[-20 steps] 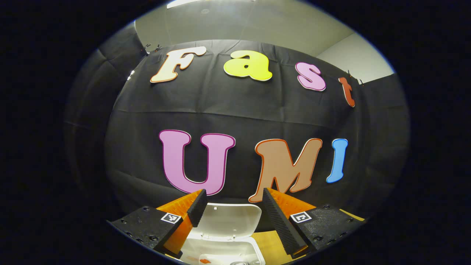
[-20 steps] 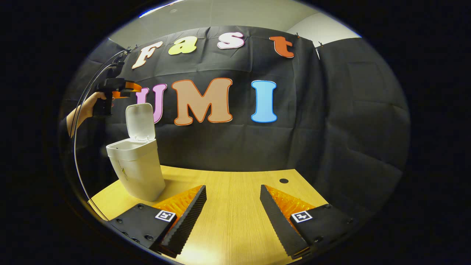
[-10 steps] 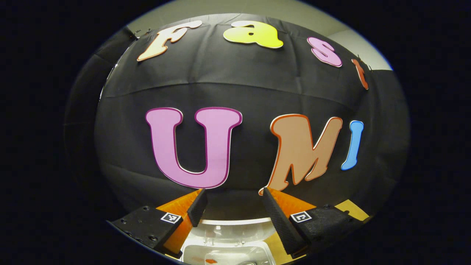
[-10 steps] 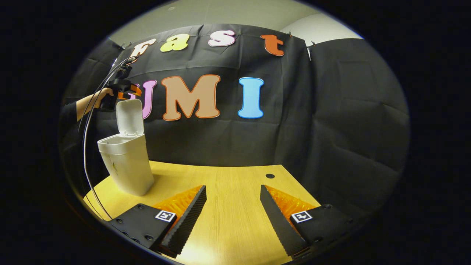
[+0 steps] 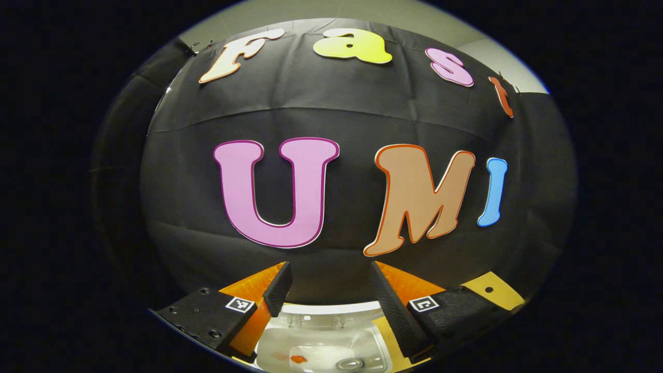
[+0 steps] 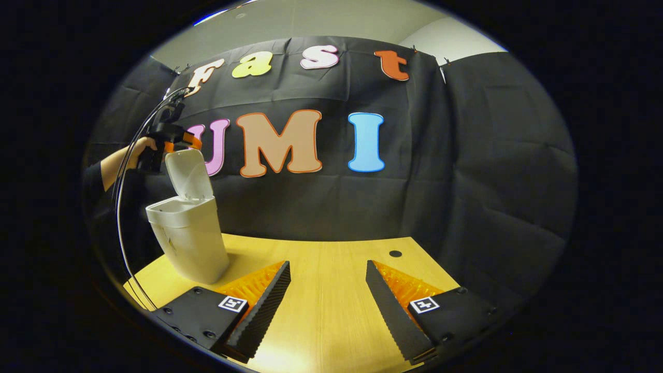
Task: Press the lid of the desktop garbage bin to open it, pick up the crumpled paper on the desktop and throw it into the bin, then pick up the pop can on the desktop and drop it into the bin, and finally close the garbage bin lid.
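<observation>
In the right gripper view my right gripper (image 6: 328, 290) is at the bottom of the frame, its fingers spread wide with nothing between them, above the wooden desk (image 6: 331, 269). The white bin (image 6: 189, 243) stands at the left of the frame on the desk, well apart from this gripper. Its lid (image 6: 189, 173) is up and leans a little over the opening. My left gripper (image 6: 173, 139) is in the upper left, just at the top edge of the lid, held by my hand (image 6: 141, 150); a cable (image 6: 120, 207) curves down from it.

In the left gripper view my left gripper (image 5: 328, 290) is at the bottom, also spread and holding nothing. Between and below its fingers I see the bin (image 5: 323, 344) from above, with the lid edge (image 5: 331, 308) close to the fingertips. Inside the bin, at the bottom of the frame, lies something small and orange (image 5: 298, 358) and a round metal part (image 5: 352, 364), perhaps the can top; I cannot tell for sure.
</observation>
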A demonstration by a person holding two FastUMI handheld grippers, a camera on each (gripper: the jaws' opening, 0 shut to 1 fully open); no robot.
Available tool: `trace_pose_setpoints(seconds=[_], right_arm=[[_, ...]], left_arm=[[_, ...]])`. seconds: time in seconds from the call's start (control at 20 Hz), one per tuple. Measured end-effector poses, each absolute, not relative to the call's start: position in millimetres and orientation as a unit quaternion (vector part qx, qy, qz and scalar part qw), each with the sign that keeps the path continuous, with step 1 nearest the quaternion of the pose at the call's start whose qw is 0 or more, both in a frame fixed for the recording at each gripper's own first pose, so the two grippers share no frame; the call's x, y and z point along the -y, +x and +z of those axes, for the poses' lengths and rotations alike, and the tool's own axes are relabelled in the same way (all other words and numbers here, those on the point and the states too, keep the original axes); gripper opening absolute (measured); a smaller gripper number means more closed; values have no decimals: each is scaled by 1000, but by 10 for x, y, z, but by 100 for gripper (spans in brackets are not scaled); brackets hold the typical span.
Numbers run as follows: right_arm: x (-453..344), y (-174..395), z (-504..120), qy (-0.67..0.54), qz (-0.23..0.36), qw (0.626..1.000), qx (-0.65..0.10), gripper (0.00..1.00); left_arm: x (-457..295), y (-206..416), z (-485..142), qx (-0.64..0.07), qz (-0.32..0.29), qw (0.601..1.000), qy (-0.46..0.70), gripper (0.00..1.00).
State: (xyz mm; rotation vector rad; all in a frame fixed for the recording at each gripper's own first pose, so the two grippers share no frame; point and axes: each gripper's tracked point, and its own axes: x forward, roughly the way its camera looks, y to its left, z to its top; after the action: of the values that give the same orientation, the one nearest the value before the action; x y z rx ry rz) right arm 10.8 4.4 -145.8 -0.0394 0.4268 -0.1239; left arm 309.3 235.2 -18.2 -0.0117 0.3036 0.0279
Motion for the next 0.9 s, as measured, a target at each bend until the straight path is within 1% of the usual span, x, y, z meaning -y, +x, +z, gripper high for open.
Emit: trace_pose_setpoints(seconds=[0.05,0.1,0.15,0.2,0.25,0.3,0.5,0.55,0.6,0.65,0.7,0.9], right_arm=[[-98,151,-1433,-17,-54,977,-207,100],[-150,212,-1408,-16,-46,978,-204,100],[-198,246,-1394,-15,-39,979,-201,98],[-244,287,-1381,-16,-31,979,-199,94],[-281,306,-1386,-17,-26,980,-199,100],[-318,326,-1387,-17,-20,980,-199,98],[-420,345,-1455,-24,-2,978,-209,98],[-449,336,-1494,-25,2,977,-213,100],[-469,344,-1527,-28,6,975,-219,98],[-488,342,-1556,-30,9,974,-223,100],[-509,358,-1580,-32,13,973,-226,98],[-607,404,-1673,-39,27,969,-242,98]], left_arm=[[-2346,3004,-200,-148,15,989,-4,92],[-2338,2916,-229,-145,17,989,-4,92],[-2324,2831,-265,-146,18,989,-5,92],[-2316,2742,-315,-147,19,989,-10,92],[-2295,2654,-366,-148,18,989,-14,92],[-2288,2577,-409,-148,18,989,-15,92],[-2250,2260,-709,-162,22,986,-18,93],[-2242,2192,-800,-167,22,986,-16,92],[-2238,2123,-900,-172,24,985,-14,93],[-2231,2059,-1004,-179,25,983,-10,93],[-2240,2009,-1096,-186,26,982,-7,93],[-2231,1869,-1366,-196,28,980,3,93]])
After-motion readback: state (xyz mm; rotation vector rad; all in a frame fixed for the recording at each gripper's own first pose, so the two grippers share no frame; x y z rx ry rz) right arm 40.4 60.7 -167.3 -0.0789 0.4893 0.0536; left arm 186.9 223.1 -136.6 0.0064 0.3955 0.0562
